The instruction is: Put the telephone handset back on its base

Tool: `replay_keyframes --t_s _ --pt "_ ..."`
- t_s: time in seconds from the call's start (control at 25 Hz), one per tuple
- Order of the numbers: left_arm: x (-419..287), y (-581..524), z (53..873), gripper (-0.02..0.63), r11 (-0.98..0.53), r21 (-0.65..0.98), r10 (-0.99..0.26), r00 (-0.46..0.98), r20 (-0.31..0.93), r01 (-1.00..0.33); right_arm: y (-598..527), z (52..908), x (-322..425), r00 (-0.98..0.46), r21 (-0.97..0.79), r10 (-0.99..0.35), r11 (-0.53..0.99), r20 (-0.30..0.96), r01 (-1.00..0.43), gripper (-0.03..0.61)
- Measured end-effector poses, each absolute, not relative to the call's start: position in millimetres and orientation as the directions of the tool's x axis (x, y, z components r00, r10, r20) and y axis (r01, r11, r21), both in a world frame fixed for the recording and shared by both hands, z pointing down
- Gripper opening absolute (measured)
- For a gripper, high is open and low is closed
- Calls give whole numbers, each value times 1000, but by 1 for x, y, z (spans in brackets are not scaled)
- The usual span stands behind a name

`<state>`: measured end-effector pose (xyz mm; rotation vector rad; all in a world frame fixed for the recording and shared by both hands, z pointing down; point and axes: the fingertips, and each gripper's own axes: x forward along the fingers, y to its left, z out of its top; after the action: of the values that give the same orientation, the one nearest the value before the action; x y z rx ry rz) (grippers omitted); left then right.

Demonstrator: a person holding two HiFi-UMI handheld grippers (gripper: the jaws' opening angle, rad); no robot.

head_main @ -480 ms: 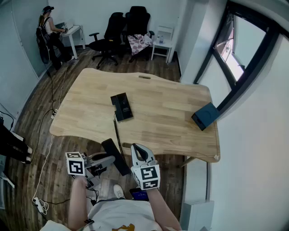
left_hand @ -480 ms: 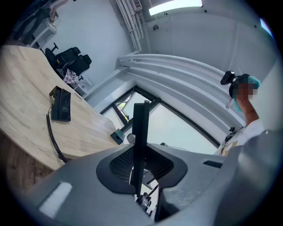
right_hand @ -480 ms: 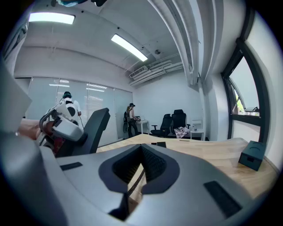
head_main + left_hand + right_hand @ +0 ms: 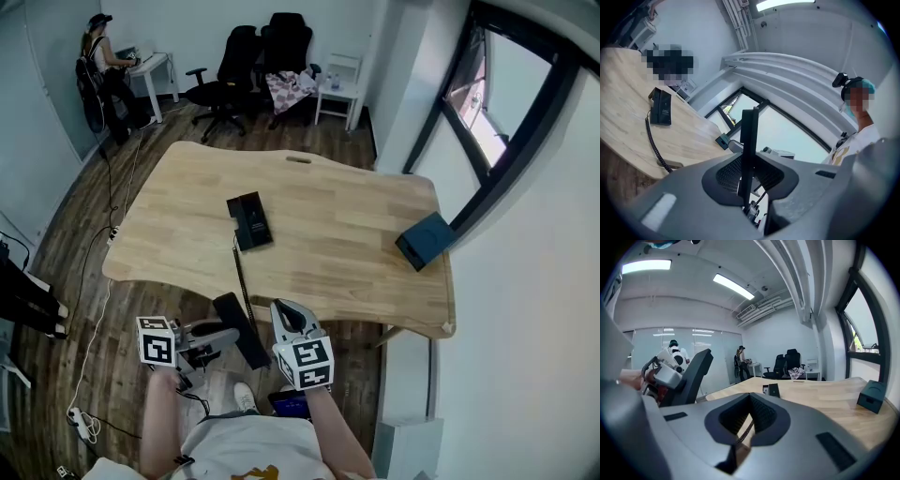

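Observation:
The black telephone base (image 4: 248,221) lies near the middle of the wooden table (image 4: 347,234); the left gripper view also shows the base (image 4: 661,107). Its coiled cord (image 4: 241,272) runs over the table's front edge down to the black handset (image 4: 253,349). The handset hangs below and in front of that edge, above the floor. My left gripper (image 4: 231,334) is shut on the handset (image 4: 749,140), which shows edge-on between the pads. My right gripper (image 4: 284,310) hovers just right of the handset, shut and empty. In the right gripper view, the handset (image 4: 692,376) is at the left.
A dark box (image 4: 427,240) stands at the table's right edge. Office chairs (image 4: 234,66) and a small white table (image 4: 337,89) are behind the table. A person (image 4: 97,66) stands at a desk at the far left. A power strip (image 4: 82,424) lies on the wooden floor.

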<state>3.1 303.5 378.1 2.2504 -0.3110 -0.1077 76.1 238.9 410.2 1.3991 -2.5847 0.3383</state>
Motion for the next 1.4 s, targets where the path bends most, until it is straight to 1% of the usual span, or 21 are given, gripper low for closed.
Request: replay_keyframes --t_s 0.2,0.28,0.56,0.84,1.2,1.4 --pt "12 306 384 75 -605 773 -270 962 29 -193 241 400 86 -556 -133 -812 540 175 -831 6" --pt "17 309 387 75 -603 773 -269 963 35 -196 243 401 91 -570 -169 -805 546 166 -821 6" --pt "27 312 394 75 -597 773 -278 959 49 -213 244 414 106 -587 -246 -785 540 198 -805 6" --pt "28 289 398 75 -586 782 -287 957 46 -214 228 436 103 -574 -194 -765 540 293 -819 6" --pt "20 209 412 75 -571 803 -253 967 28 -173 149 448 106 -525 -207 -795 483 304 -851 6" --pt "9 148 423 75 -545 824 -223 974 32 -152 91 454 91 -507 -205 -801 464 318 -862 6"
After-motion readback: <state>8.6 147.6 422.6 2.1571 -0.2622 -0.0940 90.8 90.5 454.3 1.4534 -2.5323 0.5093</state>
